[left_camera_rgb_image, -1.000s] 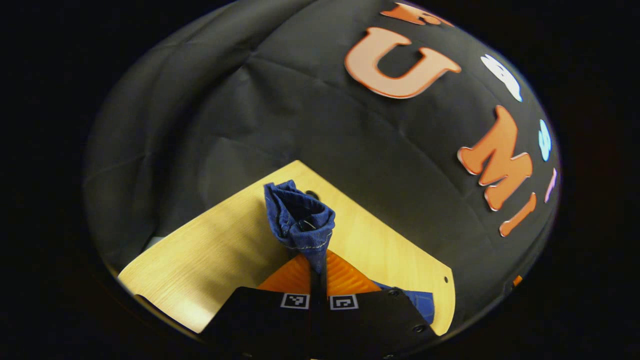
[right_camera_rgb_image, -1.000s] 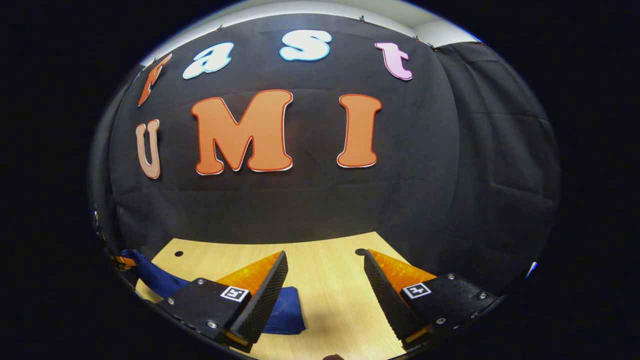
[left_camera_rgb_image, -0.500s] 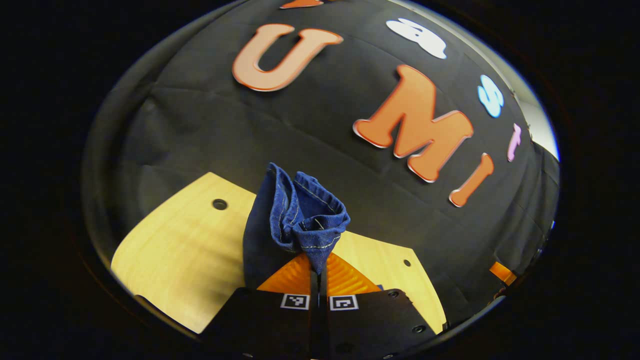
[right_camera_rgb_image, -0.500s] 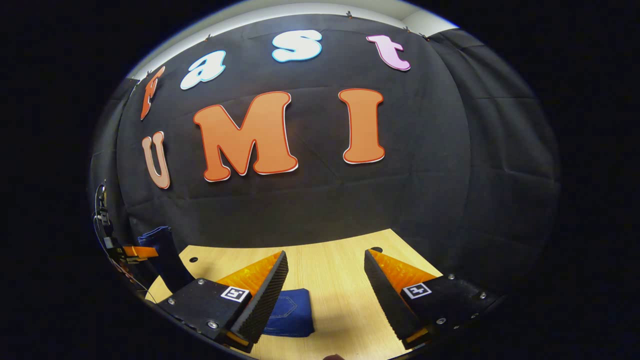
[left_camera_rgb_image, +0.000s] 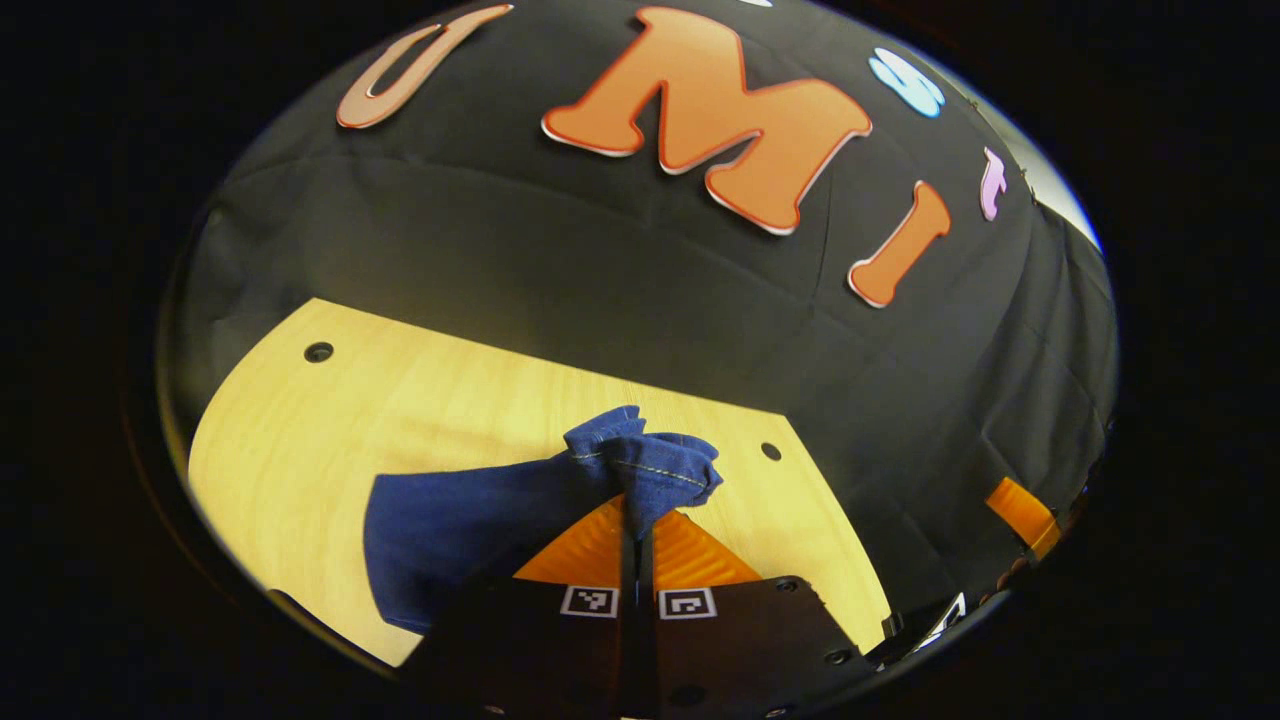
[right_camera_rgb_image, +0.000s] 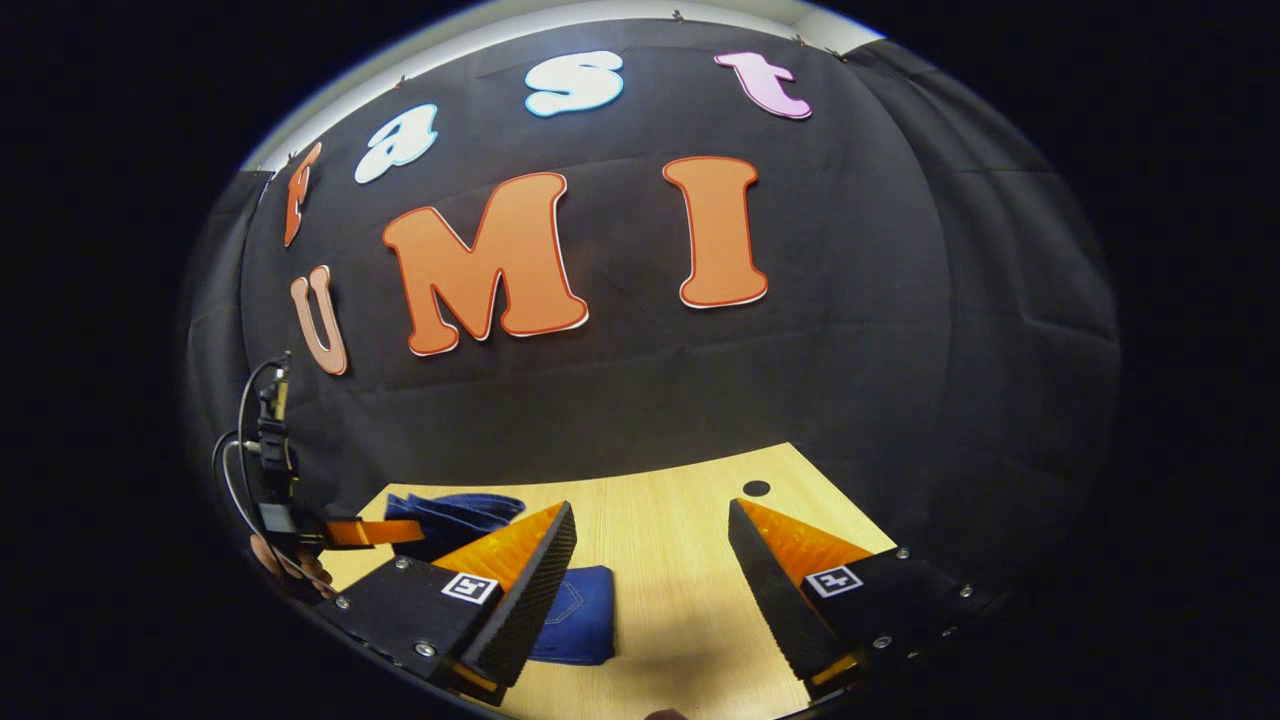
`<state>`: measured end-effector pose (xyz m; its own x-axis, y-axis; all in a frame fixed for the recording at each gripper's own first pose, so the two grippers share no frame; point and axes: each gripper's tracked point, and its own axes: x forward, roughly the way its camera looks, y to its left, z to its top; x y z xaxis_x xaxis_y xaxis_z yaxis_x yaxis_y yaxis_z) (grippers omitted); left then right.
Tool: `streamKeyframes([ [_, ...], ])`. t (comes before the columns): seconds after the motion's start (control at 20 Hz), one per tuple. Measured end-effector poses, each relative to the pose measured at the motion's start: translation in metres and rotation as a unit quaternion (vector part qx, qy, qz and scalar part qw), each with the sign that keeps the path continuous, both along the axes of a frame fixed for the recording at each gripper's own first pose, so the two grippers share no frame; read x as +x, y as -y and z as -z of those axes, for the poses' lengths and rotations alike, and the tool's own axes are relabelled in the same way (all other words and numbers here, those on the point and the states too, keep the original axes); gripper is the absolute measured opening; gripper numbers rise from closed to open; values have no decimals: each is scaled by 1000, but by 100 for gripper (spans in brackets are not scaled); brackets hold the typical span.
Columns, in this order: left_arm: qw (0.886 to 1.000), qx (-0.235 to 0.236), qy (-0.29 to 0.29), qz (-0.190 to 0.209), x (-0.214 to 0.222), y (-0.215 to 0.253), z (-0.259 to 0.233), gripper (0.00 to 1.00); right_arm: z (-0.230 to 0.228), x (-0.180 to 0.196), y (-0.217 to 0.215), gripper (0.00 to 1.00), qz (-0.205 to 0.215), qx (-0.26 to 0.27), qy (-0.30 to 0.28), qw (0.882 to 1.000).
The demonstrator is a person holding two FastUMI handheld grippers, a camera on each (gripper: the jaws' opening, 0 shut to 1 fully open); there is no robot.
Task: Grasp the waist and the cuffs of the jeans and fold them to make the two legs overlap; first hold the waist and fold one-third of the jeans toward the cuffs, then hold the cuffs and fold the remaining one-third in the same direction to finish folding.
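left claw [left_camera_rgb_image: 637, 520] clenched on bunched jeans [left_camera_rgb_image: 640, 465], grasped part unclear, right claw [right_camera_rgb_image: 650, 570] released above table [right_camera_rgb_image: 680, 520]

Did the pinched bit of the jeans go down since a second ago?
Yes. In the right gripper view, the jeans held by the left gripper stood up against the wall before; now they lie low over the table.

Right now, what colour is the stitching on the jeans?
Pale yellowish, on dark blue jeans; clearest in the left gripper view.

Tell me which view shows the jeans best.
The left gripper view: the jeans spread across the table, a bunched end pinched in the left gripper. The right gripper view shows them partly behind the open right gripper.
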<state>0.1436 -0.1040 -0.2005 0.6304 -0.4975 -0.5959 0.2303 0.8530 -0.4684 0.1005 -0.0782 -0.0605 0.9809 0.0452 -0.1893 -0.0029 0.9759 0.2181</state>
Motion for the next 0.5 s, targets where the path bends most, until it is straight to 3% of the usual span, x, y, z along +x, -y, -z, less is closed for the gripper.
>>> streamKeyframes([
  [0.1,999,30,-11,22,-19,19,8,1,3,-2,3,96,-7,3,-2,1000],
  [0.2,996,60,5,70,-40,32,7,2,9,0,5,96,-11,1,-5,1000],
  [0.35,991,65,57,100,-54,42,-23,34,9,2,0,96,-20,1,-3,1000],
  [0.5,986,84,111,87,-50,16,-58,70,3,7,-13,96,-33,3,5,999],
])
